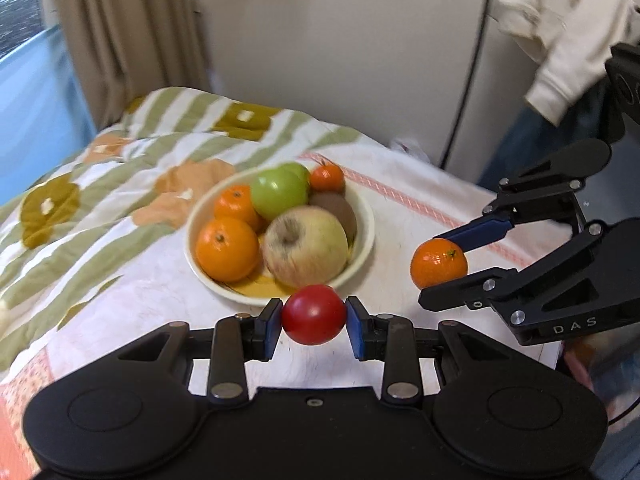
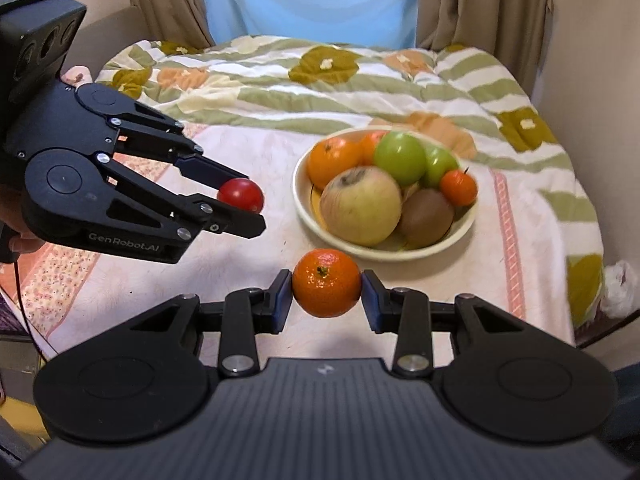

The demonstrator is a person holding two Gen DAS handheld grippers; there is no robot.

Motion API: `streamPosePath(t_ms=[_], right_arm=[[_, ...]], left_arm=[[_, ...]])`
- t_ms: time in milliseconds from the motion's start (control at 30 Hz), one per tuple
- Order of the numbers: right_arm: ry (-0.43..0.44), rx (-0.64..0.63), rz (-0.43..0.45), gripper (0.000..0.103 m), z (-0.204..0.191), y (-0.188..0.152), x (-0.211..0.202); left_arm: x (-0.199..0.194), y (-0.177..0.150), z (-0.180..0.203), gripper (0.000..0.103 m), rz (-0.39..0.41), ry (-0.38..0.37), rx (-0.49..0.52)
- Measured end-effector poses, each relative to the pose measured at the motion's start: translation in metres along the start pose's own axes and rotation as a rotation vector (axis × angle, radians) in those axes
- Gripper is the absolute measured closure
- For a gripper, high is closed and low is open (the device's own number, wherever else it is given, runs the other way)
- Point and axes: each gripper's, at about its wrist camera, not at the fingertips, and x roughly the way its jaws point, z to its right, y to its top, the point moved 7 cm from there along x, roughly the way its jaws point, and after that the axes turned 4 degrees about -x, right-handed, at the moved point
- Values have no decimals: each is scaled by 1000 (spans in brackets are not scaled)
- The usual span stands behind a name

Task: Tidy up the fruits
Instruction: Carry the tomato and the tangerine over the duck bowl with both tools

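Note:
A cream bowl on the cloth holds several fruits: oranges, green apples, a pale apple and a kiwi. My left gripper is shut on a small red fruit, held just in front of the bowl. My right gripper is shut on an orange, held in the air to the right of the bowl.
A flowered quilt covers the far half of the surface, with a pink-trimmed cloth under the bowl. Curtains and a window stand behind. A white garment hangs at the right.

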Motion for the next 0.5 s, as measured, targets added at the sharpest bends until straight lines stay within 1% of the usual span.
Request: streamPosePath(t_ms=[267,367,500], right_arm=[[37,-57,41,51,32,24,-21],[53,-65,51,51,48,35,-21],[64,-90,56,51,68,46,-14]], left_arm=[[-17,35,4,66,62,126,-137],[-15,48,-1,66,81,179,-182],[-5,63,-8,66,95,225,-232]])
